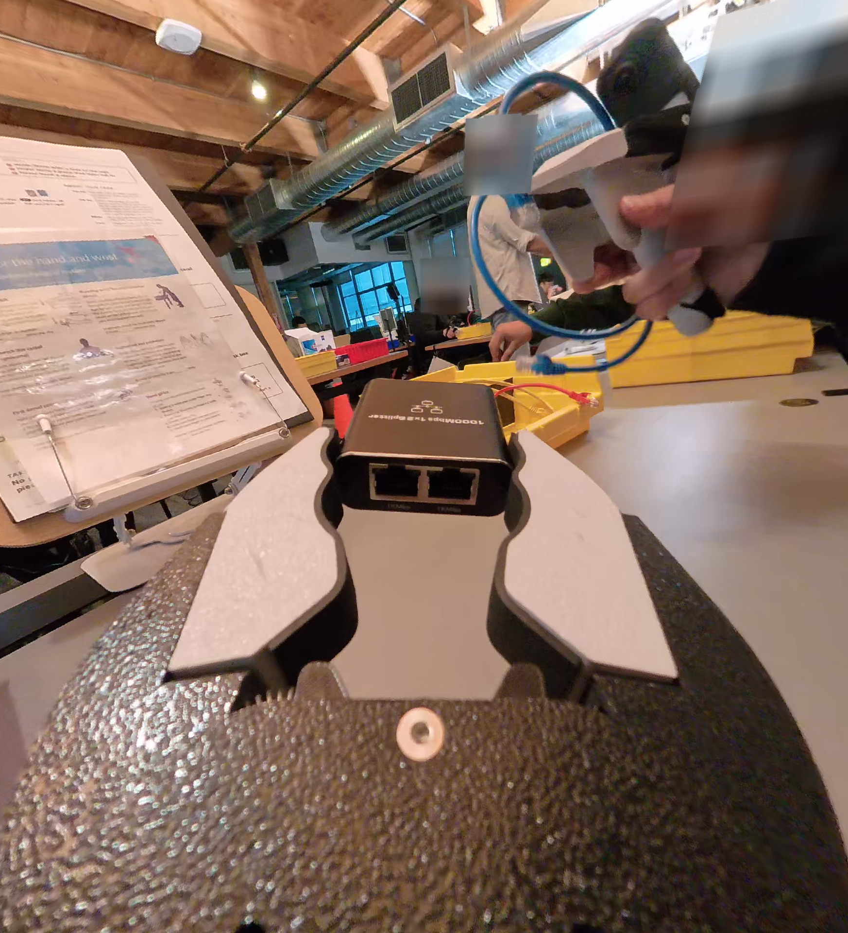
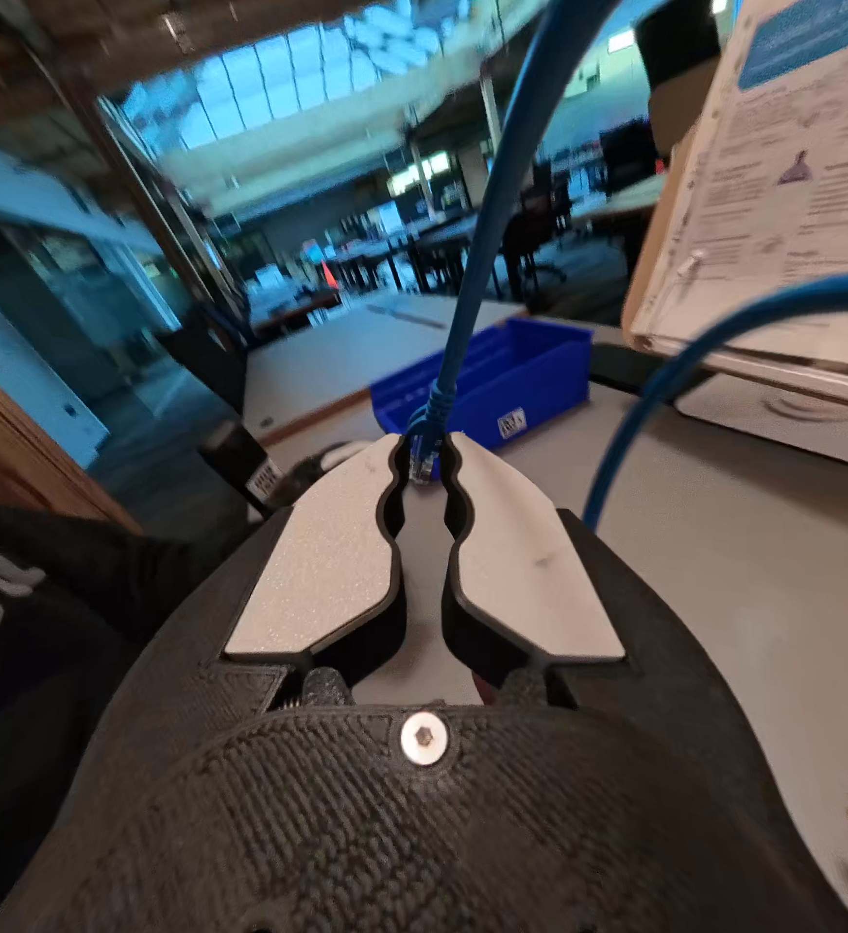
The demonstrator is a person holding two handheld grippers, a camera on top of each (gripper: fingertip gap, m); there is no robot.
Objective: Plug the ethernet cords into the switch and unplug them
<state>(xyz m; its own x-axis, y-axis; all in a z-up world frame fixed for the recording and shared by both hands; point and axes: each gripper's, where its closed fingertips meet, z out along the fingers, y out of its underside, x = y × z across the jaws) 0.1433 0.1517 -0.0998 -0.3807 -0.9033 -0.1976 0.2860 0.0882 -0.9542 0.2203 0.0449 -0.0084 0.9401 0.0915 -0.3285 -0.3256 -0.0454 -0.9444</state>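
Left wrist view: black switch [image 1: 422, 444] clamped by left gripper [image 1: 422, 469], ports empty.
Blue ethernet cord [image 2: 455, 323], plug pinched by right gripper [image 2: 424, 462], should be aligned squarely before insertion.

I see my left tongs [image 1: 422, 484]: pale grey wavy fingers, pebbled black body, one silver screw [image 1: 419, 733]; right tongs [image 2: 424, 467] match.

my left gripper [image 1: 423, 454] has pale grey finger plates edged in black on a black, pebbled, glinting body, and between them sits the black switch [image 1: 423, 444] with white markings on top and silver-rimmed ports. my right gripper [image 2: 424, 457] shows white speckled plates on a black ribbed body, and the cord [image 2: 467, 262] in it is bright blue with a clear plug. the table [image 1: 714, 505] is flat grey, the bins [image 1: 704, 348] yellow, the nearer bin [image 2: 508, 373] deep blue.
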